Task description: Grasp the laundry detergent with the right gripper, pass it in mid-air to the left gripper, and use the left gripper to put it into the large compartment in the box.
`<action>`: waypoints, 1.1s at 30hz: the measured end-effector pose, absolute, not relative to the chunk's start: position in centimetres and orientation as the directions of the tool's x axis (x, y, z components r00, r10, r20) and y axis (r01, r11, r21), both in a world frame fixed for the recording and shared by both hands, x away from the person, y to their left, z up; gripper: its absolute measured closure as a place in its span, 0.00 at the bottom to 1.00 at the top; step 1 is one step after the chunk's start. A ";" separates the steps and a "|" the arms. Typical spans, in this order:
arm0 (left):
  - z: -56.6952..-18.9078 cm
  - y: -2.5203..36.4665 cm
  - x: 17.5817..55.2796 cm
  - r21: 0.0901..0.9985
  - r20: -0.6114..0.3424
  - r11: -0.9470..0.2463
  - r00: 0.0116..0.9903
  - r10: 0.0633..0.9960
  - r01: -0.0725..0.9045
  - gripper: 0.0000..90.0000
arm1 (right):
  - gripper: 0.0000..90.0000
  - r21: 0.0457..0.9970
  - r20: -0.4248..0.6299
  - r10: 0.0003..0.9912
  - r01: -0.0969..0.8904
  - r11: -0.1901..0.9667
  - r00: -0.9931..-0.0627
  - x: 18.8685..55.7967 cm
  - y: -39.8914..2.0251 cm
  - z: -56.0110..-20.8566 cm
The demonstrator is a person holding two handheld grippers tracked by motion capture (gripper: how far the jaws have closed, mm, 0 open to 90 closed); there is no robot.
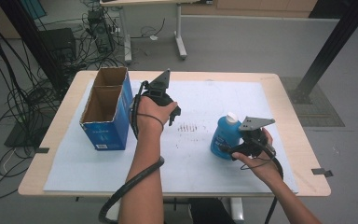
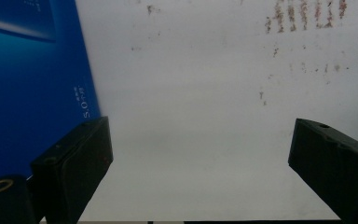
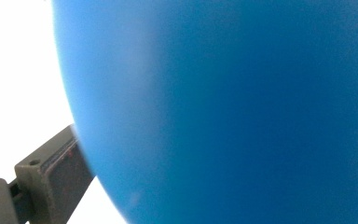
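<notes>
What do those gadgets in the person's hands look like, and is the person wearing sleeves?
Each gripper, left and right, is black with two blocky jaws and a grey three-cornered plate on top. A thick black cable trails from the left one. The forearms are bare, with no sleeves in view.

In your right gripper view, the blue bottle (image 3: 223,107) is a blur so close that it hides one jaw entirely and runs off the top, right and bottom edges. Your left gripper view cuts the blue box (image 2: 28,79) off at the left.
</notes>
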State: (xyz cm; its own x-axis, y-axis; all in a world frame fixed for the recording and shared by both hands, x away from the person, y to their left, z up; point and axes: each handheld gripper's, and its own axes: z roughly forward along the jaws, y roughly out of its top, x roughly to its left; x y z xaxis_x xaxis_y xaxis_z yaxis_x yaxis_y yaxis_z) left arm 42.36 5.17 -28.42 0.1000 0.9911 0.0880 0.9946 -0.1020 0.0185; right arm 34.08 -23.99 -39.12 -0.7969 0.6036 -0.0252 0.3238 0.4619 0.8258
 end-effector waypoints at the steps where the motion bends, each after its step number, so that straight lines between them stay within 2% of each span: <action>1: -28.4 5.2 42.4 0.019 0.088 -0.102 0.100 0.991 0.995 0.08 | 0.02 0.826 -0.025 0.604 0.324 0.462 -0.797 34.1 -24.0 -39.1; 33: -28.4 5.3 42.4 0.022 0.094 -0.102 0.100 0.991 0.995 0.08 | 0.02 0.833 -0.037 0.610 0.313 0.456 -0.791 34.0 -24.0 -38.8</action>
State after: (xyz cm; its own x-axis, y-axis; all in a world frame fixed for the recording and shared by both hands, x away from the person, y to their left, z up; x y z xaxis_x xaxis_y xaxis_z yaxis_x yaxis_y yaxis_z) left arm 42.37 5.27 -28.44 0.0998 0.9906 0.0941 0.9945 -0.1023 0.0223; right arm 34.05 -23.97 -38.81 -0.7914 0.6102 -0.0368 0.3129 0.4561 0.8331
